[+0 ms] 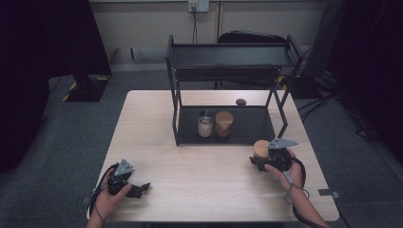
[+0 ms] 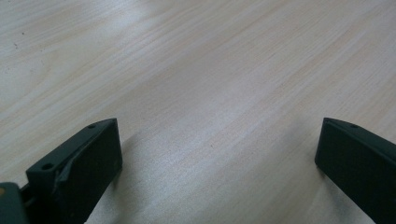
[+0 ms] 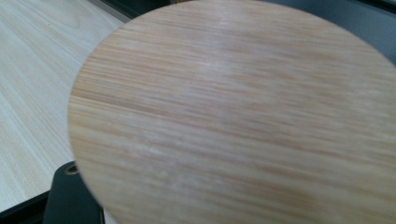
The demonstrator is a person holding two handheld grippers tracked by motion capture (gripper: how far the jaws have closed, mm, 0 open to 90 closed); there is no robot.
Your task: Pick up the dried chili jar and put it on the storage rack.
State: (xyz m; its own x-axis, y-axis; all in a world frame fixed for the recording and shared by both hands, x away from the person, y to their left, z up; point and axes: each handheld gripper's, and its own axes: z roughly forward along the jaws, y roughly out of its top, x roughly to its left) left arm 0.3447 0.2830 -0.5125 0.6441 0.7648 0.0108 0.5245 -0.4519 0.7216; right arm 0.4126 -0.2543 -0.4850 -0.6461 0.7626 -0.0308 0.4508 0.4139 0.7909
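Observation:
A jar with a round bamboo lid point(image 1: 260, 146) stands on the table just in front of the black rack's point(image 1: 177, 124) right corner. My right gripper point(image 1: 261, 156) is shut on it from the near side. In the right gripper view the lid point(image 3: 233, 112) sits close up, with one black finger point(image 3: 70, 198) beside it at the lower left. My left gripper point(image 1: 141, 188) rests at the table's front left, jaws wide open point(image 2: 219, 140) over bare wood, holding nothing.
On the rack's lower shelf point(image 1: 252, 124) stand a glass jar point(image 1: 205, 125) and a second wooden-lidded jar point(image 1: 224, 124) side by side. The upper shelf point(image 1: 228, 56) is bare. A small dark object point(image 1: 241, 101) lies on the table point(image 1: 190, 171) behind the rack.

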